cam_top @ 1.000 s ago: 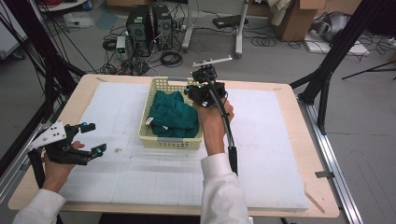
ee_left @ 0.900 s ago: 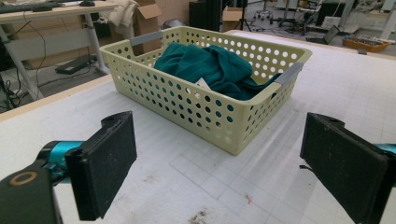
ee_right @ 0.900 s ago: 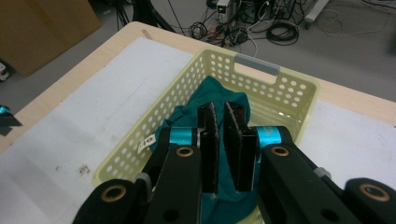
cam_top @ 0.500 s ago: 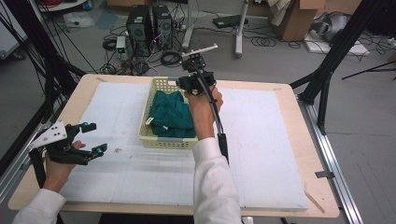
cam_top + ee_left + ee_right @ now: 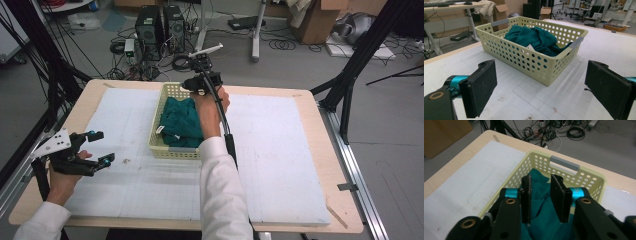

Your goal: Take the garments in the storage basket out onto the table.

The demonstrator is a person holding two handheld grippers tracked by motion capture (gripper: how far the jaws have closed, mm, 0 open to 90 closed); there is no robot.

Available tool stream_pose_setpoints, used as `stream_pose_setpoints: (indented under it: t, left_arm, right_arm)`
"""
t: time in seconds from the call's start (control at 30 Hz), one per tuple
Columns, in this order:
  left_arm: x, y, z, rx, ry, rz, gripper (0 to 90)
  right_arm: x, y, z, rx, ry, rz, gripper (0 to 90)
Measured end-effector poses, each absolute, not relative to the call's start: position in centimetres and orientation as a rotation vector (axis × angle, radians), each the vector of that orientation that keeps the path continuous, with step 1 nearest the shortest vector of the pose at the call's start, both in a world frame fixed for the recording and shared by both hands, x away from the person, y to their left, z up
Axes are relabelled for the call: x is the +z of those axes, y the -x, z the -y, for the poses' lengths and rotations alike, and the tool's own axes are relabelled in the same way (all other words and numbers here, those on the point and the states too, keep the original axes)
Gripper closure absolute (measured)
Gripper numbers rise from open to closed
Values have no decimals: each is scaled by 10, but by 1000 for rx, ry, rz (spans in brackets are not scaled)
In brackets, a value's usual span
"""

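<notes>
Pale yellow perforated plastic basket (image 5: 165, 145) with grey handle inserts, set on the white gridded foam mat (image 5: 280, 165) that covers the wooden table (image 5: 345, 220). Inside the basket, a crumpled teal cloth garment (image 5: 182, 122), bunched toward the far and middle part, a small white label showing on its near-left fold.

Right gripper (image 5: 541, 195) held above the far end of the basket, pointing down over the teal garment. Jaws parted a little, having just been opening, with a narrow gap between the black pads (image 5: 557, 195). Teal cloth visible below and through that gap, no pad pressing on it, nothing gripped. In the high view, right gripper (image 5: 195, 86) over the basket's far rim, white-sleeved forearm stretched along the basket's right side.

Left gripper (image 5: 102, 147) well to the left of the basket, low over the mat near the table's left edge. Jaws spread wide, nothing between them, pads (image 5: 480, 88) aimed toward the basket's near corner.
</notes>
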State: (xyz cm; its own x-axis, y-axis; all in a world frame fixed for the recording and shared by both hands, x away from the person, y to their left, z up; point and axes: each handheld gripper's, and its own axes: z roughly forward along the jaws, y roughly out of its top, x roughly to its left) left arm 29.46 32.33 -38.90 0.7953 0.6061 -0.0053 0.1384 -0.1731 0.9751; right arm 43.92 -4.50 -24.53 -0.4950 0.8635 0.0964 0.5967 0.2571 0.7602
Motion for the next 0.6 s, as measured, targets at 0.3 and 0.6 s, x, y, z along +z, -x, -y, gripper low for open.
stream_pose_setpoints:
  t: [0.3,0.6]
  left_arm:
    - [-389,-297,-322,451,-1718,-586,110]
    - [-390,-297,-321,450,-1720,-582,110]
  right_arm:
    - [-260,-454,38,1088,-1317,-2198,486]
    - [-274,-464,31,1044,-1304,-2252,241]
